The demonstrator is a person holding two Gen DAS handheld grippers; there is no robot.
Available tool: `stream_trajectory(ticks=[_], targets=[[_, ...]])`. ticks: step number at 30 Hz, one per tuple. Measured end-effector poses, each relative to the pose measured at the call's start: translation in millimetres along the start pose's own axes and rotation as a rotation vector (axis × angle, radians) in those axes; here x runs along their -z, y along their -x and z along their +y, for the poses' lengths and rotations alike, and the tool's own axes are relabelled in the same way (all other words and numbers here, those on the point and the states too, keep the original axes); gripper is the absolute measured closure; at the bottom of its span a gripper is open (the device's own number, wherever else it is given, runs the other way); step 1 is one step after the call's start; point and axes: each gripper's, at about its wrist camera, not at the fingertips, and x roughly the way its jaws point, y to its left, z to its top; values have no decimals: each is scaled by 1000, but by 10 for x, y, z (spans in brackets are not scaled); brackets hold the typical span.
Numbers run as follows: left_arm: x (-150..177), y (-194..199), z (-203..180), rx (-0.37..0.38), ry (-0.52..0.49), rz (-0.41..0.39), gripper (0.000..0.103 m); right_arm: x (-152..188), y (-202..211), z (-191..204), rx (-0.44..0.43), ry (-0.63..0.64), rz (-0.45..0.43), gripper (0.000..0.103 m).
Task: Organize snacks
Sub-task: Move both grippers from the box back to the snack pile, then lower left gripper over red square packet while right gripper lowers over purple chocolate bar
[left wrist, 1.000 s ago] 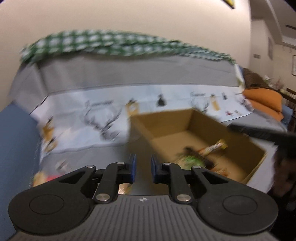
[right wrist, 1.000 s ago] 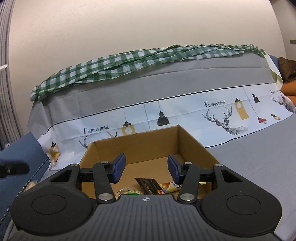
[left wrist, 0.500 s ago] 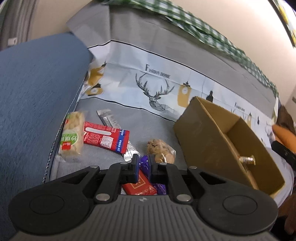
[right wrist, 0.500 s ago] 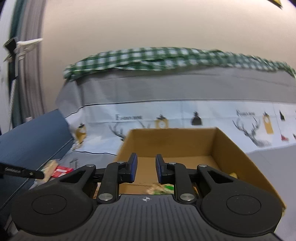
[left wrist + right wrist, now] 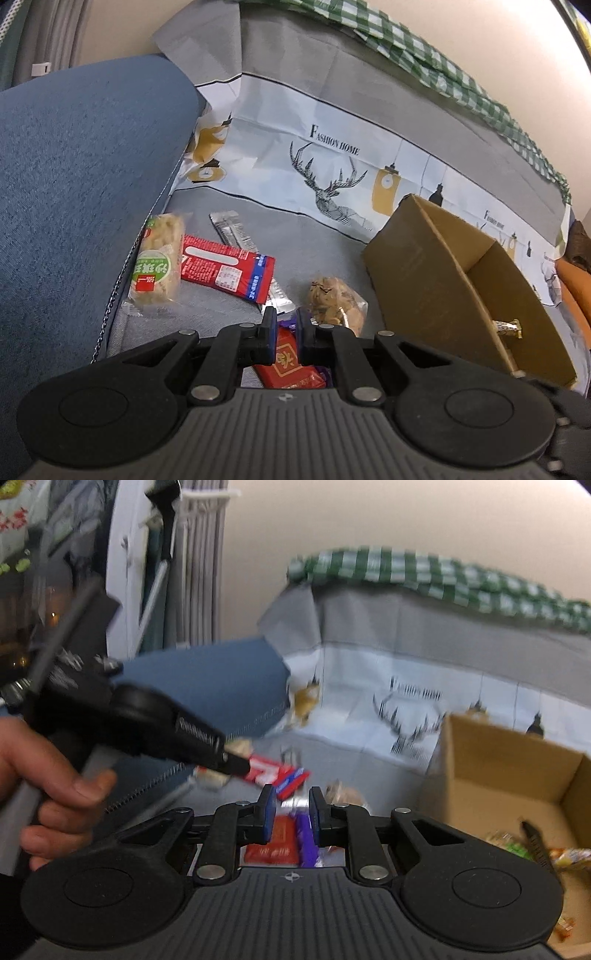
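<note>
Loose snacks lie on the grey sofa cover: a green-labelled cracker pack (image 5: 159,266), a long red packet (image 5: 225,271), a silver wrapper (image 5: 236,232) and a clear bag of brown pieces (image 5: 332,299). My left gripper (image 5: 284,325) hovers over a small red packet (image 5: 288,365), jaws nearly together with nothing between them. My right gripper (image 5: 291,805) is over the same small red packet (image 5: 275,843) and a purple wrapper (image 5: 306,838), also shut and holding nothing. The cardboard box (image 5: 436,273) stands to the right. In the blurred right wrist view, a hand (image 5: 55,786) holds the left gripper (image 5: 236,764).
The box (image 5: 509,775) holds several snacks, among them a gold-wrapped candy (image 5: 508,326). A blue sofa arm (image 5: 81,184) rises on the left. The deer-print cover (image 5: 332,177) runs up the backrest under a green checked cloth (image 5: 443,66). Orange cushions (image 5: 576,295) lie far right.
Both grippers swung left from the box to the loose snacks and tilted downward. The right jaws narrowed from wide open to nearly together; the left jaws stayed close together.
</note>
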Motion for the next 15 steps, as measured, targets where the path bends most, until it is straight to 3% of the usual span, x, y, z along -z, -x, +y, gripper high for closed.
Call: stream_trajectory(ticks=[4,9,15], targets=[[-6,-79,22,-23,12,22,91,58,-343,20,-8,-46,93,83],[-6,-212,47,-55,16,71,89,128,-622,64,67,-58,163,82],[-4,-249,53,-75,12,83,79,227,-937,-93,102,-155,282,76]])
